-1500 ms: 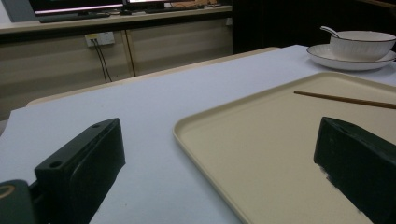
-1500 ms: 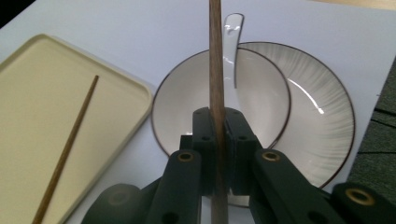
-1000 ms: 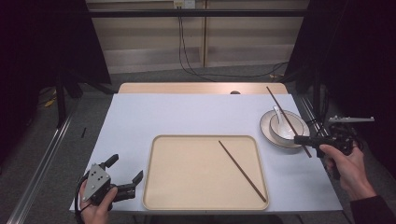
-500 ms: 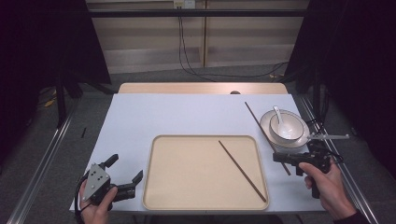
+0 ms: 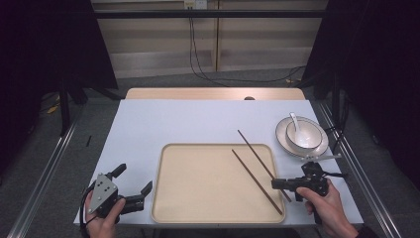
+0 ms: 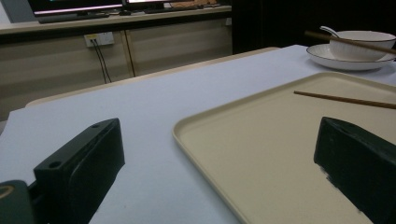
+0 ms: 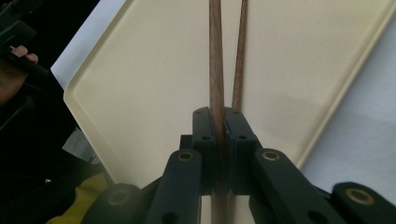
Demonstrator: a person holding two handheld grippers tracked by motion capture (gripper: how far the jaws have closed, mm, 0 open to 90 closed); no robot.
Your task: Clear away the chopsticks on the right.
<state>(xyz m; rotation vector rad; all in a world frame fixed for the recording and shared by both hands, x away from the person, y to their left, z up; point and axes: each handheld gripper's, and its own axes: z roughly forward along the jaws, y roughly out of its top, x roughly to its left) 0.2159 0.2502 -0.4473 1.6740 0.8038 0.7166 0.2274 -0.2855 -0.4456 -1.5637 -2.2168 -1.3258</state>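
Observation:
A beige tray point(image 5: 198, 183) lies at the front middle of the white table. One brown chopstick point(image 5: 257, 182) rests slantwise in its right half. My right gripper point(image 5: 274, 184) is at the tray's right edge, shut on a second chopstick point(image 5: 257, 156) that runs nearly parallel to the first. In the right gripper view the held chopstick point(image 7: 215, 70) passes between the closed jaws above the tray point(image 7: 154, 70), with the lying chopstick point(image 7: 239, 56) just beside it. My left gripper point(image 5: 134, 178) rests open at the tray's front left corner, holding nothing.
A white bowl point(image 5: 303, 135) with a spoon point(image 5: 295, 122) in it stands on a plate point(image 5: 285, 141) at the right, behind my right gripper. In the left gripper view the bowl point(image 6: 369, 39) is far right. Bare white tabletop point(image 5: 188, 124) lies behind the tray.
My right gripper has carried its chopstick from beside the bowl leftward and nearer, over the tray's right side next to the lying chopstick. The left gripper has stayed put.

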